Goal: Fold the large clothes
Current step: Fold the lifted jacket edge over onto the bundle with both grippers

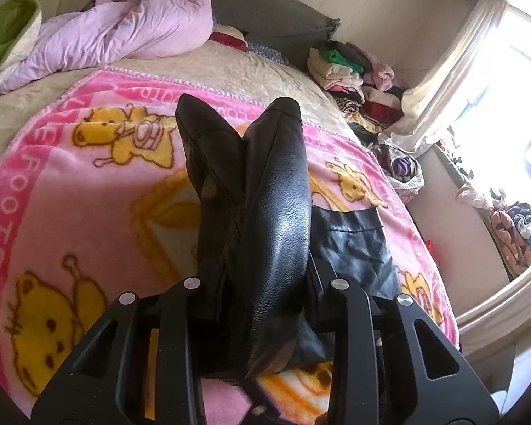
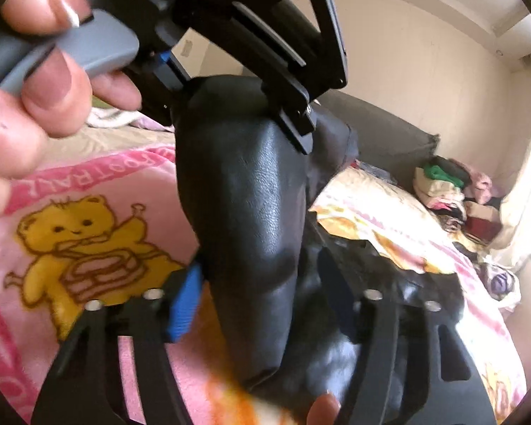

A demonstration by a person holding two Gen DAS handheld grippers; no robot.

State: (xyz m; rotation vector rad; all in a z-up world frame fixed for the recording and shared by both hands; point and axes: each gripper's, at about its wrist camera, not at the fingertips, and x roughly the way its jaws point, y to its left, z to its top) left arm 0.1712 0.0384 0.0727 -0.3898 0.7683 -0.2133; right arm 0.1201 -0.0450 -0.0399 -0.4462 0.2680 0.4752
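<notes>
Trousers (image 1: 265, 191): black leather, lifted above blanket (image 1: 70, 177), long axis straight ahead of your left gripper (image 1: 262, 318), clamped on them. Right gripper (image 2: 265, 283) narrow around the same bundle, grip unclear; left gripper (image 2: 251, 81) pinches its far end.

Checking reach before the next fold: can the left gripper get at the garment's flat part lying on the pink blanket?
Probably not yet: the left gripper is shut on a fold of the black leather garment, which fills its jaws; the flat part lies beside it.
</notes>
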